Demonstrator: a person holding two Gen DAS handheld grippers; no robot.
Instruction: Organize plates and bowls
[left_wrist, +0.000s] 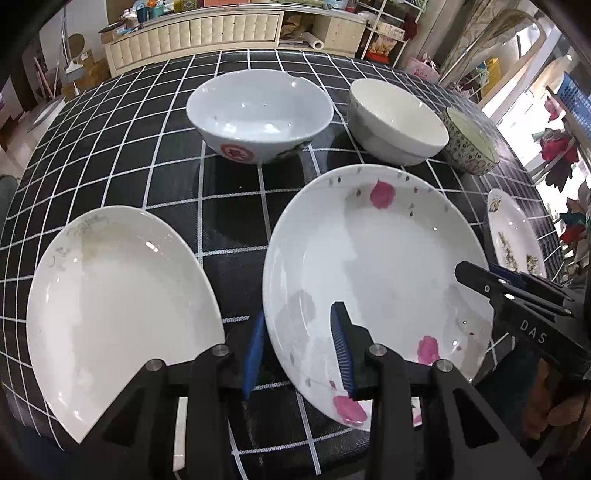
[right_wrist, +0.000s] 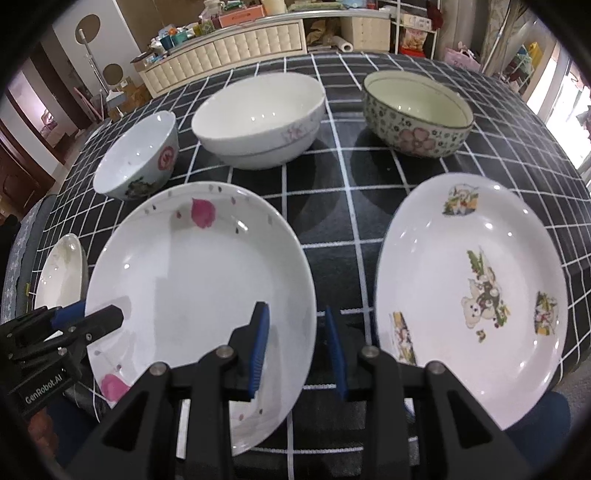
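Straddling opposite rims of the petal plate, left gripper and right gripper have their jaws parted, not yet pinching; I'd lift it from the surface two-handed for stacking.

We see a surface covered by a black tablecloth with a white grid. Behind it runs a long cream cabinet with tufted padded fronts, its top crowded with boxes and small clutter. A paper roll lies in an open shelf bay beside it. Right of that stands a white wire rack holding packages. Far right we note bright daylight from a window, washing out that side. On the left, a white wall with round brown cut-outs and a dark wooden doorway. Floor looks pale at the left edge.
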